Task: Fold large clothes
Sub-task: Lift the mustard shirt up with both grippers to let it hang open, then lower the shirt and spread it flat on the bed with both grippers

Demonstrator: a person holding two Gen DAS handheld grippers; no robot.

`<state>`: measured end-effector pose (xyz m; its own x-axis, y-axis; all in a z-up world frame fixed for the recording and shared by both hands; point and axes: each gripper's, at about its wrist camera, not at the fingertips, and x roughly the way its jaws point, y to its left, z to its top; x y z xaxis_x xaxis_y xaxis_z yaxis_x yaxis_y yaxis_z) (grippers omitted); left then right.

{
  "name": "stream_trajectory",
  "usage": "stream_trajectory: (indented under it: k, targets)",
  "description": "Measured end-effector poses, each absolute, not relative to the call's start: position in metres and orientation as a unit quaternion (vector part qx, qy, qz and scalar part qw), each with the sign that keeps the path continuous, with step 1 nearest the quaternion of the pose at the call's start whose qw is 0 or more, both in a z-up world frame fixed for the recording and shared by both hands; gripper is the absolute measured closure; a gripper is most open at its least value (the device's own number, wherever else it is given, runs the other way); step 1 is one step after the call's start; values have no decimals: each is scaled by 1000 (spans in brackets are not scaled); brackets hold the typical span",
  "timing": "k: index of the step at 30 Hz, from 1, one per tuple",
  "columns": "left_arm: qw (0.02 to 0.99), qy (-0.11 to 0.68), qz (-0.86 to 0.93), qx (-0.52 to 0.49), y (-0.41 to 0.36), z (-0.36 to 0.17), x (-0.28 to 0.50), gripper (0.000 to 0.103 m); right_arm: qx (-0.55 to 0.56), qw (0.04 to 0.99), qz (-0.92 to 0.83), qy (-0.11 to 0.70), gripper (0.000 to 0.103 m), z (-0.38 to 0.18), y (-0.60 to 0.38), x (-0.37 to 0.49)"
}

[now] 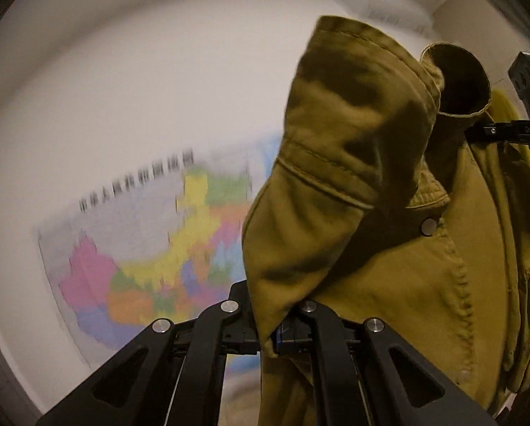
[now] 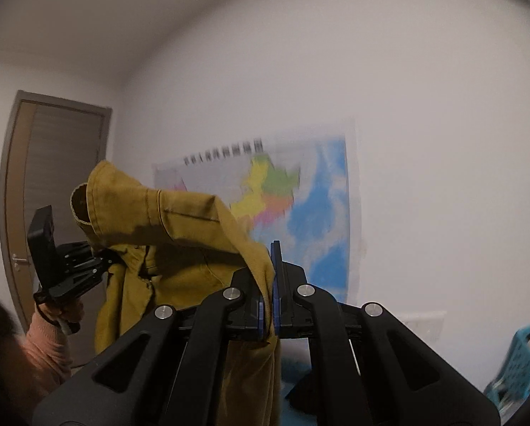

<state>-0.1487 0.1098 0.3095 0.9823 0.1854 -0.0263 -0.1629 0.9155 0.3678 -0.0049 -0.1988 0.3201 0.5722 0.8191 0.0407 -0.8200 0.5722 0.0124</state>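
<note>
Jaws of both grippers are clamped on cloth. Left gripper (image 1: 270, 333) pinches a folded corner of the mustard jacket (image 1: 364, 184) between its pads, fabric rising straight up from the pinch. Right gripper (image 2: 269, 305) bites a hanging edge of the same jacket (image 2: 179, 234), blue pads pressed tight on it, cloth trailing down below the fingers.

Jacket is held up in the air between the two grippers (no surface under it in either view). Open sleeve cuff (image 1: 460, 81) points up and outward, a metal snap button (image 1: 429, 226) sits on the front placket, stitched seam running down beside it.

From the right wrist view the other gripper (image 2: 103, 261) shows at the left, gripping the jacket near the cuff, held by a hand (image 2: 64, 310) in a pink sleeve (image 2: 39, 348). From the left wrist view the other gripper's tips (image 1: 478, 131) meet the cloth under the cuff.

Behind: blurred coloured wall map (image 1: 151, 248), white wall (image 2: 425, 106), brown door (image 2: 55, 177) at far left, wall air conditioner (image 1: 378, 0) up high, blue basket (image 2: 520, 362) at lower right.
</note>
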Motion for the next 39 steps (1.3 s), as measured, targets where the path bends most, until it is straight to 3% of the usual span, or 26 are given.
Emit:
stream_trajectory:
  k: [5,11,16,19,22,24,26,31,33,35,39]
  targets:
    - [966,188,105,144,162,226,-27,99,9,889,438,131,99,249,-120,121]
    - [920,356,139,90,227,62,116,100,-18,868,406,285,99,131,-24,238]
    - [903,410,119,46,270,18,175,100,-25,852,364,375,99,49,1,302]
    - [900,421,109,38,283,10,198,100,-3,847,357,395,99,33,3,328]
    - [888,448,100,38,268,-16,196,92,5,840,346,418,96,14,0,347]
    - [877,466,110,27,283,-32,213,81,2,839,326,435,67,-4,4,357]
    - [878,462,120,23,291,-41,216,56,-10,836,304,456,42,-20,5,360]
    - [900,423,91,48,280,-51,161,41,-5,841,310,444,28,-18,-34,333]
    - [912,403,61,57,273,-43,134,31,-6,843,321,431,16,-11,-59,308]
    - [918,389,42,66,266,-37,108,25,-3,839,336,428,14,-13,-84,277]
    - [917,393,-26,67,246,-39,64,24,-16,817,356,453,14,-35,-114,230]
